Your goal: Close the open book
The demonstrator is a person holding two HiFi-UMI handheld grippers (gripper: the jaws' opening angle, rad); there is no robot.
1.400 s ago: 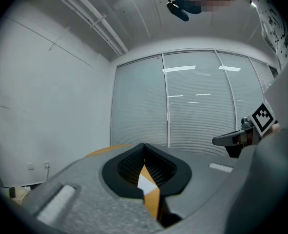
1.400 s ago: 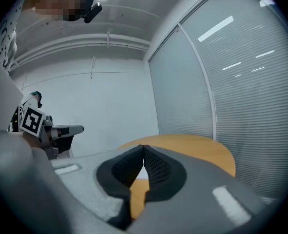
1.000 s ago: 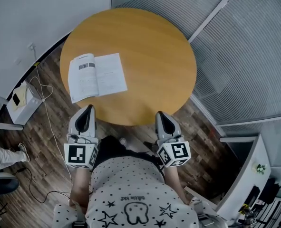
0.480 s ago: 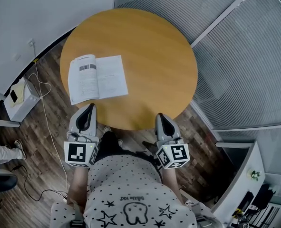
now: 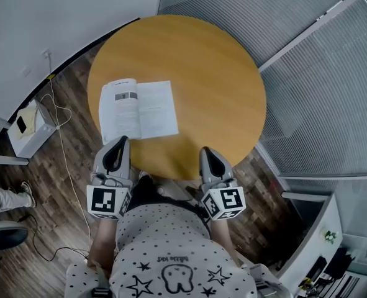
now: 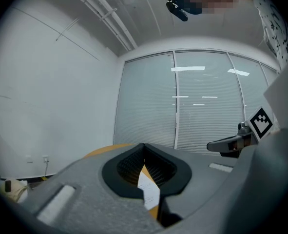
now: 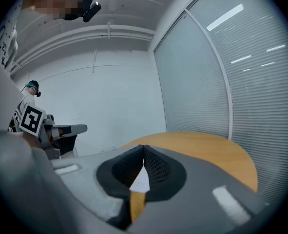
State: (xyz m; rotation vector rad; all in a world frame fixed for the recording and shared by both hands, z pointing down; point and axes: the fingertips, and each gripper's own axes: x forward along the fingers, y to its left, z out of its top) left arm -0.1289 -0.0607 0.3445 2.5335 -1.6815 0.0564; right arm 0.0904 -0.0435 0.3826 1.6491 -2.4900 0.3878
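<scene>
The left gripper (image 5: 120,143) and right gripper (image 5: 207,151), both pinched shut and empty, have closed in on the worktop (image 5: 214,73); the book (image 5: 138,109) lies open, untouched.

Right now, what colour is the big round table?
The table is a warm orange-yellow wood colour. It shows best in the head view.
</scene>
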